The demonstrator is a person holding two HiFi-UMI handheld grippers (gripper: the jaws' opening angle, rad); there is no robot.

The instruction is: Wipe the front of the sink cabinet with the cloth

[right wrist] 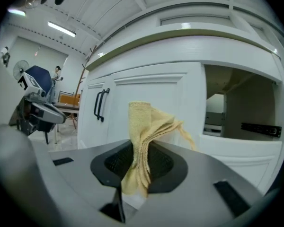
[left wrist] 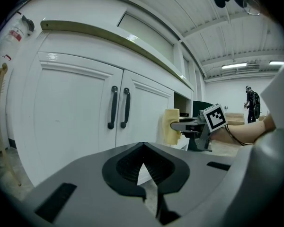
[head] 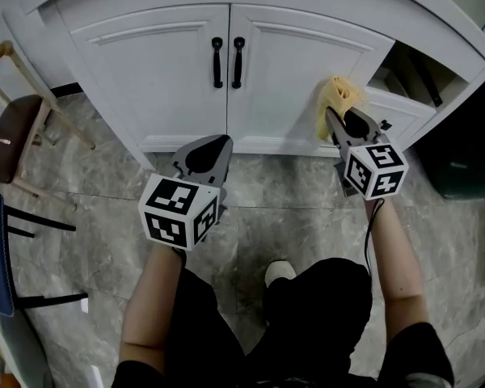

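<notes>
The yellow cloth (head: 337, 103) sits right of centre in the head view, at the right edge of the sink cabinet's (head: 153, 63) right-hand door and just left of an open compartment (head: 412, 75). It is folded into a narrow bundle. Its long axis runs from the jaw tips toward the upper part of the frame, and its far end points at the cabinet front. In the right gripper view the cloth (right wrist: 144, 141) stands up out of the jaws at frame centre, with a loose corner trailing to the right. In the left gripper view it (left wrist: 171, 126) looks pressed to the white face.

The right gripper (head: 339, 124) is clamped on the cloth's lower end, the jaws held slightly apart by the folded layers.

The left gripper (head: 208, 153) hangs lower and left of centre over the grey tiled floor (head: 291, 192), below the left door and apart from the cabinet. Its jaws meet with only a small wedge of light between the pads (left wrist: 128, 167), and nothing is held there. The two black handles (head: 227, 61) stand upright at upper centre.
</notes>
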